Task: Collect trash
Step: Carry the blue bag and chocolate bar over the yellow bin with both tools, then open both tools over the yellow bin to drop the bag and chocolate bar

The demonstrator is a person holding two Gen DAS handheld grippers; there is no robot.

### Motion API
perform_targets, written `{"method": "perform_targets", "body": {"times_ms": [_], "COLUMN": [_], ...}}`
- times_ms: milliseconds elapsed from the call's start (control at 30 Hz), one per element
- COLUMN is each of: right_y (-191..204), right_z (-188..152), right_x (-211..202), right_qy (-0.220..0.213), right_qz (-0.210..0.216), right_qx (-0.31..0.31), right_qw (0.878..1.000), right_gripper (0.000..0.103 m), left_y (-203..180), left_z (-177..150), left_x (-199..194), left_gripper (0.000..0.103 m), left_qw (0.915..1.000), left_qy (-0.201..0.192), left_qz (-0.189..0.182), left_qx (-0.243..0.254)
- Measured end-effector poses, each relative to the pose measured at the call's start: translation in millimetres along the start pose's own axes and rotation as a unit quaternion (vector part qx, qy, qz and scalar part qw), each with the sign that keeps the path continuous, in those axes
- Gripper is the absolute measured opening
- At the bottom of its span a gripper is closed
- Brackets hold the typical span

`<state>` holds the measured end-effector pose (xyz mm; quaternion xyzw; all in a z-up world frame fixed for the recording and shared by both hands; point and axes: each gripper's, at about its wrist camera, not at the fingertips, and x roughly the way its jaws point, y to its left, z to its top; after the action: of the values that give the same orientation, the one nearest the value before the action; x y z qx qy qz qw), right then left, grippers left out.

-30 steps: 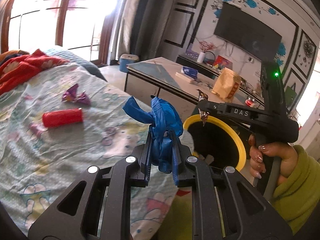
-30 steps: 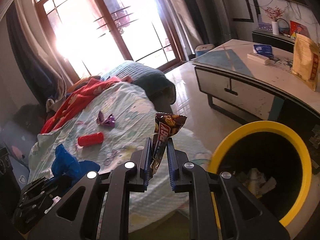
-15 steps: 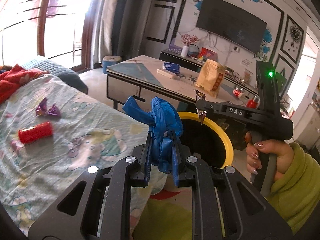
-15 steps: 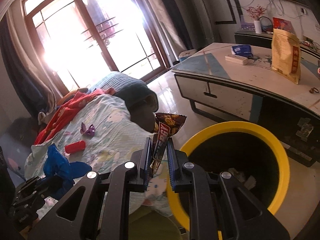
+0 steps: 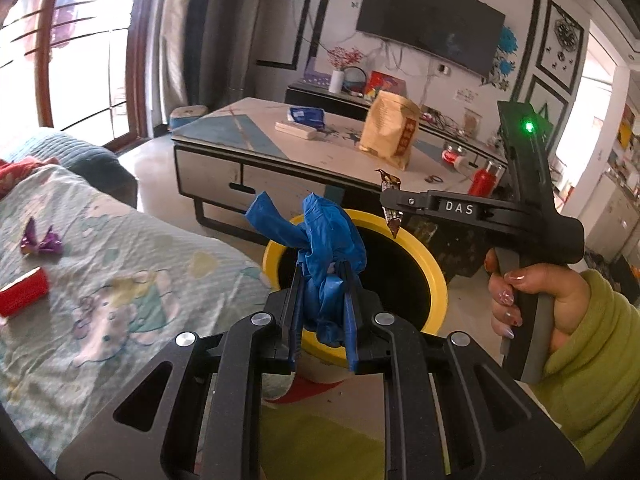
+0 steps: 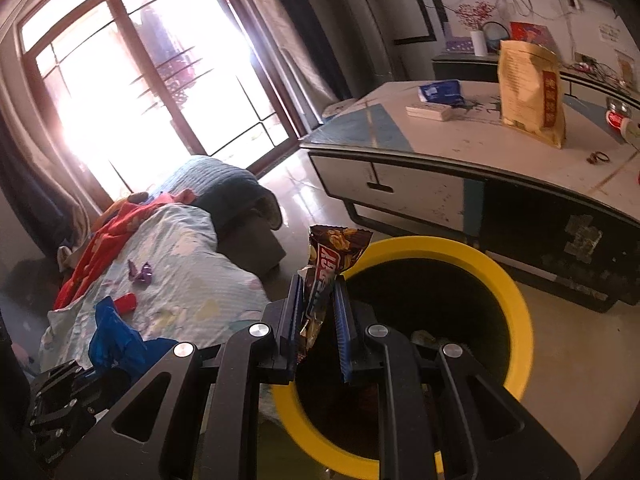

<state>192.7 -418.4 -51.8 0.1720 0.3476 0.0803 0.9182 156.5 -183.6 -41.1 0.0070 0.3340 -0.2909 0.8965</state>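
My left gripper [image 5: 322,276] is shut on a crumpled blue plastic bag [image 5: 320,240], held over the near rim of a yellow-rimmed black bin [image 5: 436,276]. My right gripper [image 6: 318,284] is shut on a brown snack wrapper [image 6: 328,256] at the left rim of the same bin [image 6: 516,300], which has some trash at its bottom. In the left wrist view the right gripper [image 5: 390,204] hangs over the bin with the wrapper [image 5: 390,182] in it, held by a hand in a green sleeve. A red tube [image 5: 22,294] and a purple wrapper [image 5: 40,242] lie on the bed.
A bed with a patterned sheet [image 5: 120,280] lies left of the bin. A low table [image 5: 280,148] stands behind the bin, carrying a tan paper bag [image 5: 390,128], a blue pack and small bottles. A TV hangs on the far wall. A bright window is at the left.
Both grippers have swung right, away from the bed and toward the bin, still holding the blue bag and the wrapper. The bin now sits directly beyond both.
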Motion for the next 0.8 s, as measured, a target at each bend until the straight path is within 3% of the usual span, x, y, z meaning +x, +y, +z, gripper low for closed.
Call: {"method": "perform_targets", "body": {"times_ms": [800], "right_y": [-65], "right_z": [-7], "right_x": [12], "right_qy": [0.023], "right_qz": [-0.006], "right_qx": [0.081], "right_qw": [0.996], "right_gripper": [0.018], "left_y": [-26], "left_z": [-2], "left_x": [91], "left_gripper": [0.012], "left_qw": [0.9963], "left_qy": [0.076], "left_qz": [-0.027], "left_qx": [0.028]}}
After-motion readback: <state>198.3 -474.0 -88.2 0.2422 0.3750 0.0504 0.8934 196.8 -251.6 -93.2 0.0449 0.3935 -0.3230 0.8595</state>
